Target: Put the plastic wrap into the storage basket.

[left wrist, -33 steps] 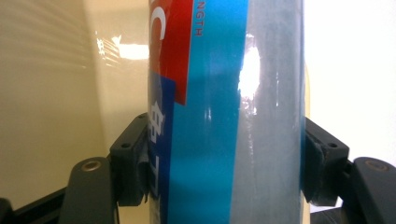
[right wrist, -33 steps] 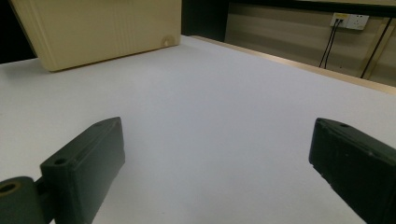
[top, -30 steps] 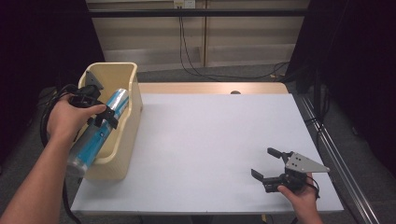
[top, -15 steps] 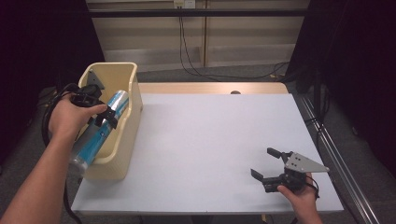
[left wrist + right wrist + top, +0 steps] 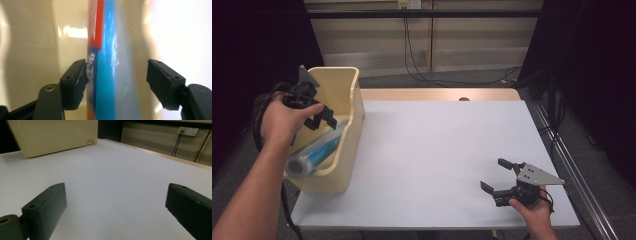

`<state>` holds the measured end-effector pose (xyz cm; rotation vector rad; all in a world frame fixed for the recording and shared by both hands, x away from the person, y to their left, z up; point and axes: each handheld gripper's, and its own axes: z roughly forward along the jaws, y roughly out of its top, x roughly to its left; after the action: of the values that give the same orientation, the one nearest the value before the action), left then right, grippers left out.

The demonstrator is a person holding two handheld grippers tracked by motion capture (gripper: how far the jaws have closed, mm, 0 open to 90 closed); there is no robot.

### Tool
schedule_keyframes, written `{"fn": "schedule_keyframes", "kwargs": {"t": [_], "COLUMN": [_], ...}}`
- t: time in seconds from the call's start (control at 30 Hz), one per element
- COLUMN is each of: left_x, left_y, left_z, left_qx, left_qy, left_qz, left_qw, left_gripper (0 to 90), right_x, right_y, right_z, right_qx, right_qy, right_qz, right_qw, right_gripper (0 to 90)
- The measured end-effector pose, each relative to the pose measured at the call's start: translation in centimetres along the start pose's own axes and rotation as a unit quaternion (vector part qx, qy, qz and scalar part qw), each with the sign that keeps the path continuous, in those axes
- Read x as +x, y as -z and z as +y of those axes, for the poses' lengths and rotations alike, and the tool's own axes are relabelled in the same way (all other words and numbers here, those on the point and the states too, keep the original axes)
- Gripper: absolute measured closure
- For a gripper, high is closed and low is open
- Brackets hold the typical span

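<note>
The left tongs hang over the cream bin at the left edge of the white surface, gripping a clear tube with a blue and red label. In the left gripper view the tube runs upright between the two black jaws; the left jaw lies against its label, and the tube's clear side reaches toward the right jaw, though glare hides the contact there. In the high view the tube slants: its capped near end juts out past the bin's low near rim, toward the person, while the far end is inside the bin under the tongs. The bin's far wall rises tall behind the left hand, its side wall runs along the surface's left part, so the way out for the tube is up or back over the near rim.

The right tongs rest low near the surface's near right corner, jaws spread wide with nothing between them. In the right gripper view bare white surface stretches ahead to the bin at the far left. The whole middle of the surface between bin and right tongs lies open. The right edge is close beside the right hand.
</note>
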<state>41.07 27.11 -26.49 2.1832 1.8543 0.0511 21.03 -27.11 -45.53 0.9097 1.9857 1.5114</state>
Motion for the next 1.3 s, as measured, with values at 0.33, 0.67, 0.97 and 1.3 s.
{"fn": "schedule_keyframes", "kwargs": {"t": [0.33,0.67,0.97,1.3], "left_x": [-2.8,-6.5,-9.7,-12.3], "left_y": [1.1,0.5,-1.5,-4.8], "left_z": [0.2,-0.2,-0.8,-2.0], "left_qx": [-0.013,-0.027,-0.032,-0.021], "left_qy": [-0.028,-0.074,-0.108,-0.146], "left_qz": [-0.039,-0.094,-0.123,-0.145], "left_qw": [0.9987,0.9924,0.986,0.9785], "left_gripper": [22.3,16.6,15.7,15.1], "right_x": [0.3,0.1,0.1,0.2], "right_y": [0.0,0.0,0.0,0.0], "right_z": [0.1,0.1,0.1,0.1], "right_qx": [-0.004,-0.002,-0.003,-0.002], "right_qy": [0.002,0.001,0.002,0.001], "right_qz": [0.002,0.003,0.004,0.004], "right_qw": [1.0,1.0,1.0,1.0], "right_gripper": [3.2,3.2,3.2,3.2]}}
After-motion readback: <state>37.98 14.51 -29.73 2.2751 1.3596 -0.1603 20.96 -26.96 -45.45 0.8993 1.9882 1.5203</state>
